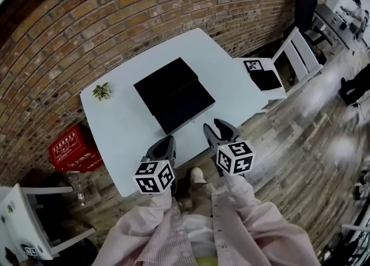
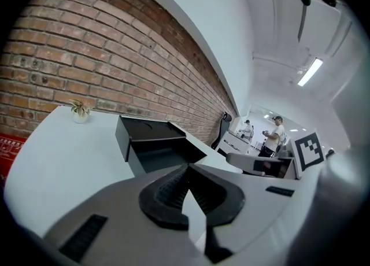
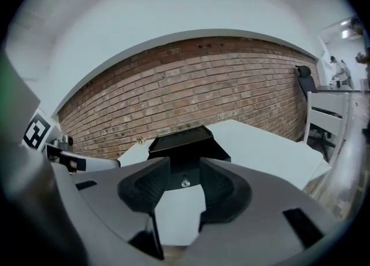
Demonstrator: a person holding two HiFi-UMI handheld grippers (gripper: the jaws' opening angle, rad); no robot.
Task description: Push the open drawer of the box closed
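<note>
A black box (image 1: 166, 80) sits near the middle of a white table (image 1: 124, 123) that stands against a brick wall (image 1: 87, 22). Its drawer (image 1: 184, 106) is pulled out toward the person, so the box is open at the near side. In the right gripper view a small round knob (image 3: 185, 183) shows on the drawer front. The 2 grippers hover over the table's near edge, apart from the box. The left gripper (image 1: 166, 141) has its pads pressed together at the tips with nothing between them. The right gripper (image 1: 215, 126) has its fingers spread, also empty, and points at the drawer front, which shows through the gap. A small potted plant (image 1: 102, 91) stands at the table's far left corner, and a red crate (image 1: 72, 149) lies on the floor beside the table
</note>
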